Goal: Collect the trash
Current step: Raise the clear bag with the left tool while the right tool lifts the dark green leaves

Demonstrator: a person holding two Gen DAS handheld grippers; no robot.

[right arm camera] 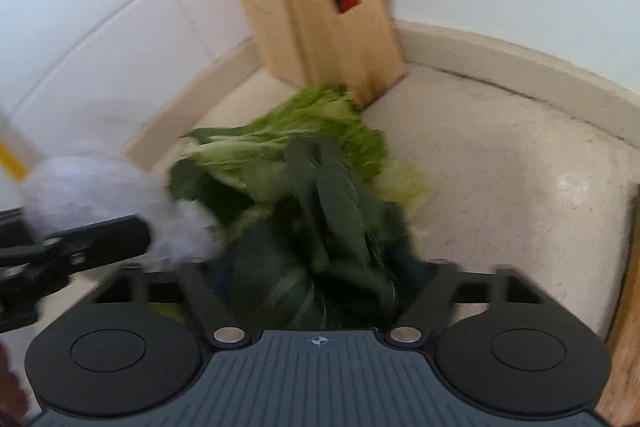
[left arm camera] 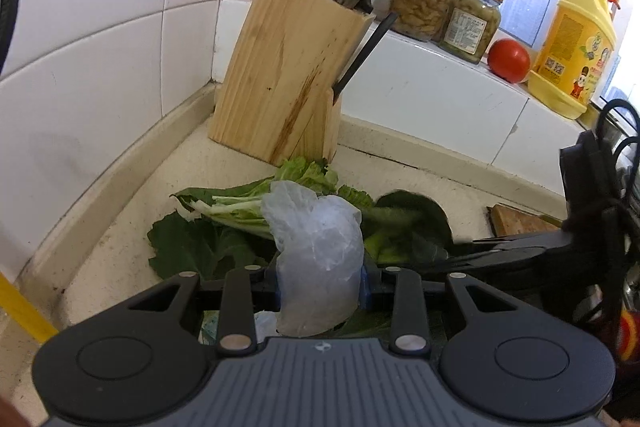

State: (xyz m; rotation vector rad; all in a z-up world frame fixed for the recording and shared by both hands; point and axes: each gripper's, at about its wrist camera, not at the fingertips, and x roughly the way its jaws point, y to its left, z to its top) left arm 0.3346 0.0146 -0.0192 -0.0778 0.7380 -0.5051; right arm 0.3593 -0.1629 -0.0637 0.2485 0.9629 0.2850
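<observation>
Your left claw (left arm camera: 320, 291) is pinching a crumpled clear plastic bag (left arm camera: 316, 247), held just above the worktop (left arm camera: 420, 187). Your right claw (right arm camera: 320, 283) is pinching a bunch of dark green leaves (right arm camera: 320, 219). More leaves (left arm camera: 248, 207) lie on the worktop in the far corner, right by the wooden knife block (left arm camera: 280, 67).

Watch out. The bag is thin and slippery, so it may slide out if you let go a little. The leaves are floppy, so some may drop. The two claws are close together and could bump. A wide swing could hit the knife block.
</observation>
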